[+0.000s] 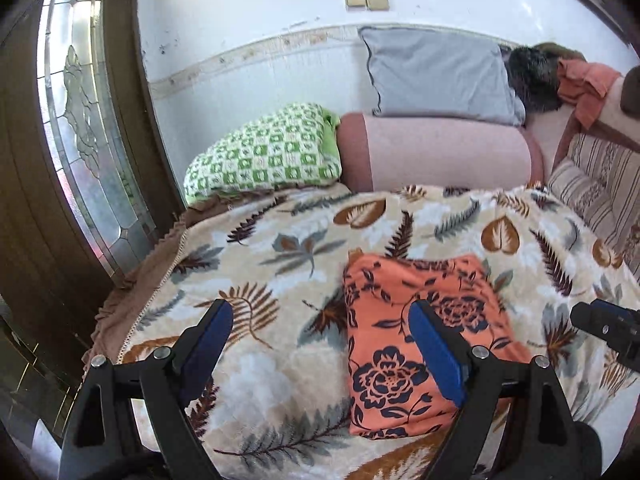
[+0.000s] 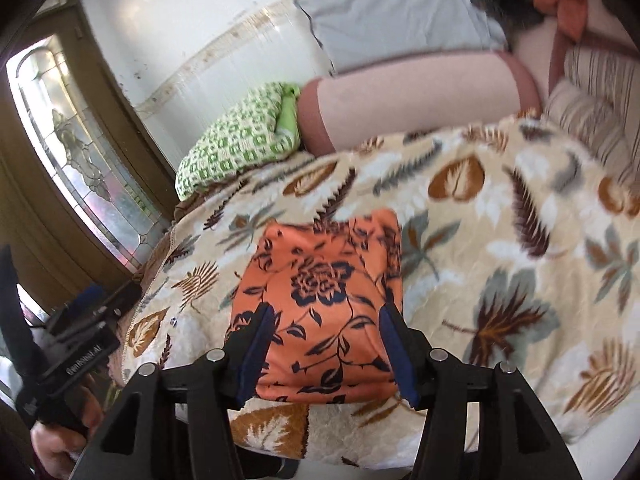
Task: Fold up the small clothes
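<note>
Item: folded orange cloth with dark floral print (image 2: 320, 308) on leaf-patterned fleece blanket (image 2: 500, 240), 12 o'clock of both grippers | Left gripper (image 1: 320, 344): jaws wide, empty | Right gripper (image 2: 324, 352): jaws parted, empty

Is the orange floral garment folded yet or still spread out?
Folded: the orange floral garment lies as a compact rectangle with straight edges on the leaf-print blanket, no sleeves or legs sticking out.
</note>
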`<state>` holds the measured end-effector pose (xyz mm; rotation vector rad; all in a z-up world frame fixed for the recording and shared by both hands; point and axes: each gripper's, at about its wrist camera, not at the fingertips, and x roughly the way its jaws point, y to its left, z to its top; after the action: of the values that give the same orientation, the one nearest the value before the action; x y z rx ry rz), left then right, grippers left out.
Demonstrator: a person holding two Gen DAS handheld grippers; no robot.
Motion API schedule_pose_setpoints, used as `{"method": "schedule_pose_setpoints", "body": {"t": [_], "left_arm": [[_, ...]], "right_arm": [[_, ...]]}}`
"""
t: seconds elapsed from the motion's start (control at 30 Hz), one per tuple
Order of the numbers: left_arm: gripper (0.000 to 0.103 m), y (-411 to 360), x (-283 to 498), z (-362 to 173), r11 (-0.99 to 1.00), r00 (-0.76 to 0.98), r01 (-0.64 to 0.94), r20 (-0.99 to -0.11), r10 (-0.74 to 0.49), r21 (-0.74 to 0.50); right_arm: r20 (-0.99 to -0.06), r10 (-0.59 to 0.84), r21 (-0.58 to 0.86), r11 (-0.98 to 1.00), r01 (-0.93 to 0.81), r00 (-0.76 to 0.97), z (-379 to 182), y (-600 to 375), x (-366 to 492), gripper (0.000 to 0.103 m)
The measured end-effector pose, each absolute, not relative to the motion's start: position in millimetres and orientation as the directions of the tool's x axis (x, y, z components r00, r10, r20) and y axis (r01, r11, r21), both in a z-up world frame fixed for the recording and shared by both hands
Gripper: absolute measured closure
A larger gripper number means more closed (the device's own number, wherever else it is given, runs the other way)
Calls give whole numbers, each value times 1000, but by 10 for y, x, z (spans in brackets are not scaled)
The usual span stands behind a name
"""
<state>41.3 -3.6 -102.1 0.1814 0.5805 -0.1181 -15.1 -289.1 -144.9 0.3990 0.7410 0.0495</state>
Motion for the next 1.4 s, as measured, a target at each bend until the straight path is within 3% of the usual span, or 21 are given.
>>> {"method": "schedule_pose_setpoints", "body": {"t": [0.13,0.57,1.4], "left_arm": [[12,-1,349,-876,982,845,136,-532,-47,131],[9,156,256,-602,990,871,64,-492,7,127],[9,256,229,-498,993,868,56,-496,3,104]], "right_arm": [[-618,113,302,948,102,778,-1274,-2812,-256,32],[-601,27,242,959,149,799,-1155,-2754,-311,32],[-585,70,191,980,53,808,-1090,-2452,-280,32]]}}
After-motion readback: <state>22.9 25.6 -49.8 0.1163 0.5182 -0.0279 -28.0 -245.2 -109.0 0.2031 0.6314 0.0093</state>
